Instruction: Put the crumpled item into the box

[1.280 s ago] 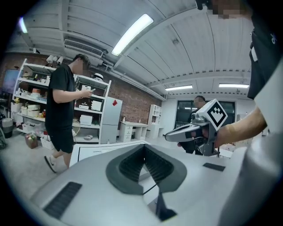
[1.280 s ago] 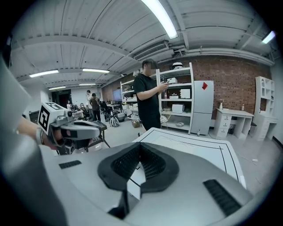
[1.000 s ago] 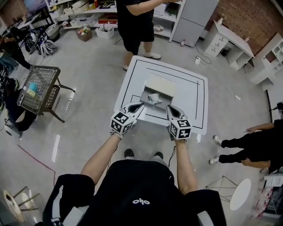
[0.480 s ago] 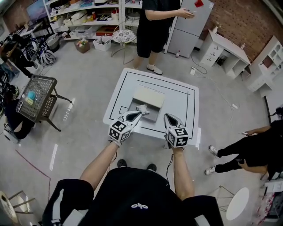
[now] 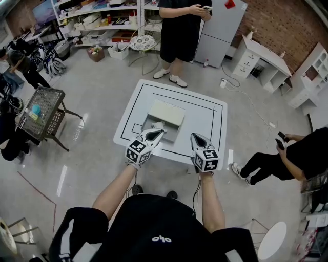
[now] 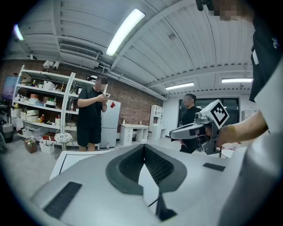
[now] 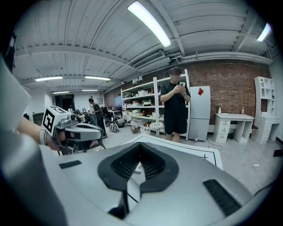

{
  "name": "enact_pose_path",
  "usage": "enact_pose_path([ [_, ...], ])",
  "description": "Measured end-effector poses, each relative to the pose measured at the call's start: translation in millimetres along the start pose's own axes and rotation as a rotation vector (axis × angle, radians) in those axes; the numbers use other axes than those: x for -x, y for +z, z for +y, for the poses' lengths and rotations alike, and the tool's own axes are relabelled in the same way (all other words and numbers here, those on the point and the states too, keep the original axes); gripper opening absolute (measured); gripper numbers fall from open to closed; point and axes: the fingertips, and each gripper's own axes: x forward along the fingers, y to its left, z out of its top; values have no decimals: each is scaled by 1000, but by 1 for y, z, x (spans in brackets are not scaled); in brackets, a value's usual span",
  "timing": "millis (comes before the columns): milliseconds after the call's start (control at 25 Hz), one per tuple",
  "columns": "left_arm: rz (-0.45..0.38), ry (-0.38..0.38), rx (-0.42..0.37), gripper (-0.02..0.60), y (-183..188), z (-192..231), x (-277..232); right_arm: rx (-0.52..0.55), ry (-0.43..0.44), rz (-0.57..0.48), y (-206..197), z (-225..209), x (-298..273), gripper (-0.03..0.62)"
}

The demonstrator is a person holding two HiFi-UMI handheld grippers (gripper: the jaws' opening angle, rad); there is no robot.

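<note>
While crumpled item (image 5: 157, 125) lies inside open box (image 5: 173, 132), left tool (image 5: 161, 131), right tool (image 5: 194, 135) both closed, empty.

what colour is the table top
White table with black rectangle lines, clearest in the head view.

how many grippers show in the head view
2. The left gripper is over the table's near edge, its tip at the box. The right gripper is to its right, clear of the box. None looks hidden.

Glossy grey floor (image 5: 97, 97), brick wall (image 5: 287, 23) (far side), white shelving (image 5: 97, 10)
</note>
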Motion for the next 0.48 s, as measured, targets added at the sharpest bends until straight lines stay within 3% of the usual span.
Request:
enact_pose_path([
  [480,4,30,4,0,-1,3,2,15,30,-4,4,2,-4,9],
])
